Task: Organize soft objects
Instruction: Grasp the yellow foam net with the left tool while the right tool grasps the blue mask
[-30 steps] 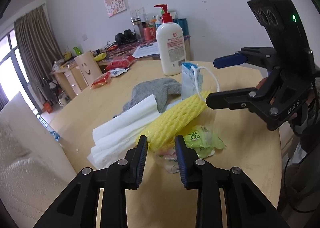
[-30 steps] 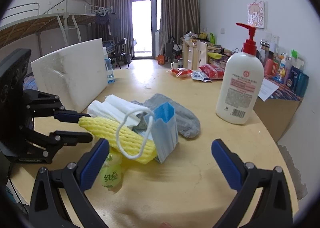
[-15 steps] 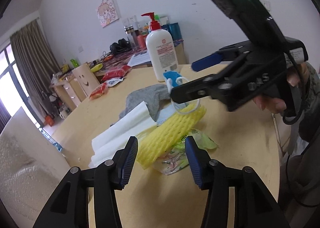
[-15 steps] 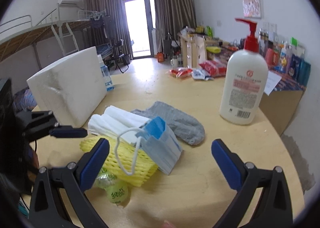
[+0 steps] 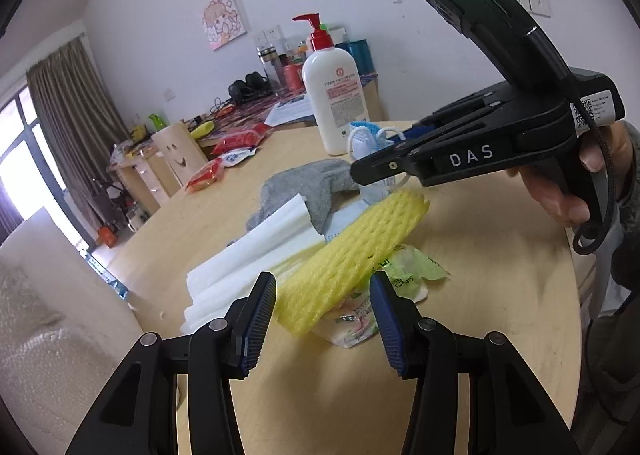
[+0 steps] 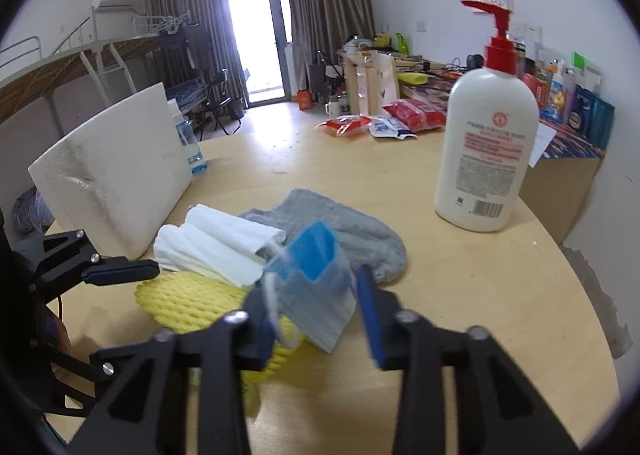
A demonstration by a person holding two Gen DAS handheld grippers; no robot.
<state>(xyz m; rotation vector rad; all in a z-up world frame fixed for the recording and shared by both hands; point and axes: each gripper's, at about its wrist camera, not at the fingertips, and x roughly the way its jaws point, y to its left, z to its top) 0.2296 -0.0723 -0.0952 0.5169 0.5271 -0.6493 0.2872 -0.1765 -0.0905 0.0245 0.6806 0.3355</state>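
Observation:
A stack of blue face masks (image 6: 316, 287) stands on edge on the yellow foam net (image 6: 184, 299), in the middle of the round table. My right gripper (image 6: 314, 315) has the stack between its jaws, which are closing, and the pads meet its sides. In the left wrist view the masks (image 5: 366, 135) show behind that gripper's fingers. My left gripper (image 5: 322, 315) is open, with the near end of the foam net (image 5: 352, 251) between its pads, untouched. A grey sock (image 6: 352, 231) and rolled white foam sheets (image 6: 216, 243) lie just behind.
A tall white lotion bottle (image 6: 484, 143) stands at the far right of the table (image 6: 480, 315). A white foam block (image 6: 108, 175) stands on the left edge. A green snack packet (image 5: 412, 275) lies under the foam net. Red snack bags (image 6: 412, 111) lie at the far edge.
My right gripper went from wide open to closed around the masks, which now stand more upright. My left gripper opened from a narrow gap to a wider one around the foam net.

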